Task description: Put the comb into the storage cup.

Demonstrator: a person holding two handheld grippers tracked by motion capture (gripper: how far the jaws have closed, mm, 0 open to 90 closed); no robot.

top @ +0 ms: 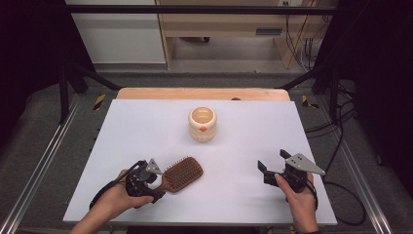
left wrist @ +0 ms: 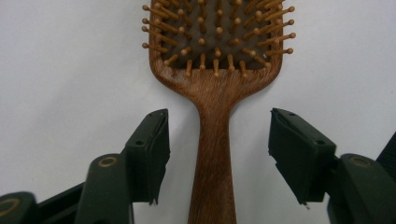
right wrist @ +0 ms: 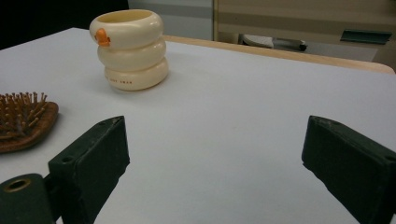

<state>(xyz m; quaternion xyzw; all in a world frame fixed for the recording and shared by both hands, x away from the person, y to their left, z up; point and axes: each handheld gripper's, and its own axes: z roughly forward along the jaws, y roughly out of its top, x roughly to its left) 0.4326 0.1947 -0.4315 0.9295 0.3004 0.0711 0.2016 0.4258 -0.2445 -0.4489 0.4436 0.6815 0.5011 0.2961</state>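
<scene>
Brush: a brown wooden hairbrush lies flat on the table, bristles up, near the front edge on the left side. Its head points toward the far right, its handle toward the person's left hand.
Handle: in the left gripper view the handle runs straight up between the two jaws, with a gap of table showing on each side of it.
Left gripper: the left gripper is low over the table at the handle end of the brush. Its jaws are released; the pads do not press on the wood.
Right gripper: the right gripper is at the front right of the table, well apart from the brush. Its jaws stand wide and released, with only table surface between them.
Cup: a cream cup shaped like stacked rings, with a small orange mark on its side, stands upright near the middle of the table, beyond the brush and apart from it.
</scene>
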